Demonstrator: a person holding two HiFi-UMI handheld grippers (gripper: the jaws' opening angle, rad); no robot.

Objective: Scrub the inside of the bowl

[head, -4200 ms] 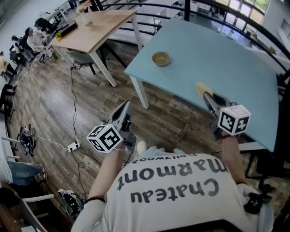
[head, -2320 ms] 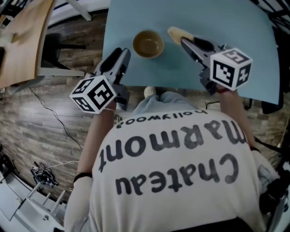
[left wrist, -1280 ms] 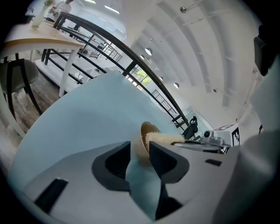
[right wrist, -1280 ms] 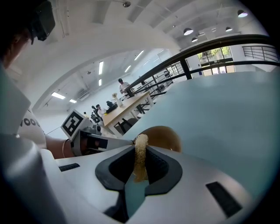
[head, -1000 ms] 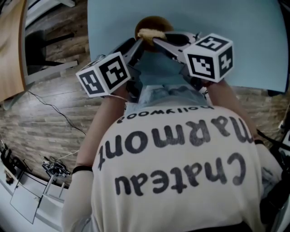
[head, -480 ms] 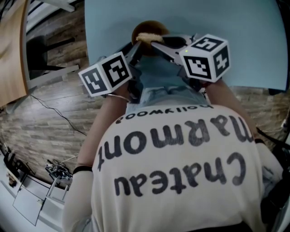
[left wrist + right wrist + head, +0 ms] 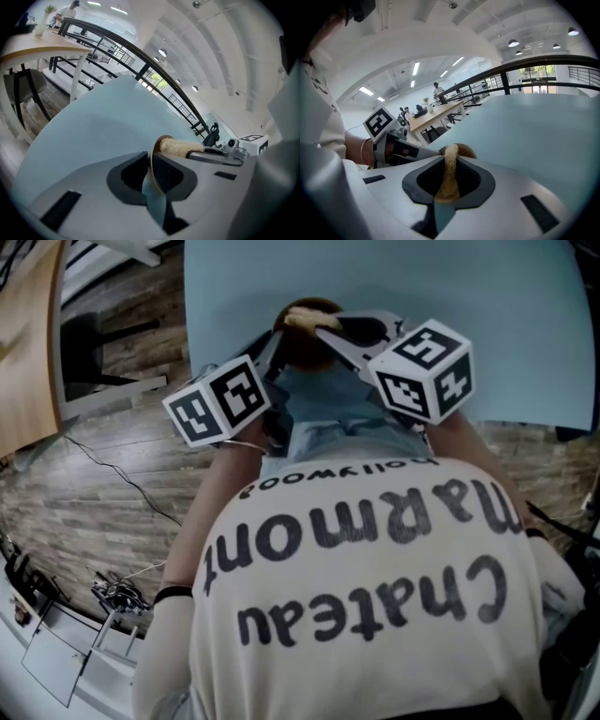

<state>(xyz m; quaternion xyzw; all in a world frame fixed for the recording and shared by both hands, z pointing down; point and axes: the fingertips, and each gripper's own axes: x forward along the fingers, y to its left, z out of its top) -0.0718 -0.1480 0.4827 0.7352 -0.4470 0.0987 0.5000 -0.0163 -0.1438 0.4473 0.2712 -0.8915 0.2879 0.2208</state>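
Note:
A small brown bowl stands near the front edge of the pale blue table. My left gripper reaches it from the left. In the left gripper view the bowl's thin rim runs between the pads of the left gripper. Its jaws have just been closing, and the pads now press on that rim. My right gripper comes in from the right, shut on a tan sponge. The sponge stands edge-on between its pads, over the bowl.
A wooden table and a dark chair stand to the left on plank flooring, with cables trailing across it. A black railing runs beyond the blue table's far edge. People stand far off.
Since the first frames the person has walked up to the blue table, and both grippers have reached the bowl. In the last second the right gripper's cube has rolled a little.

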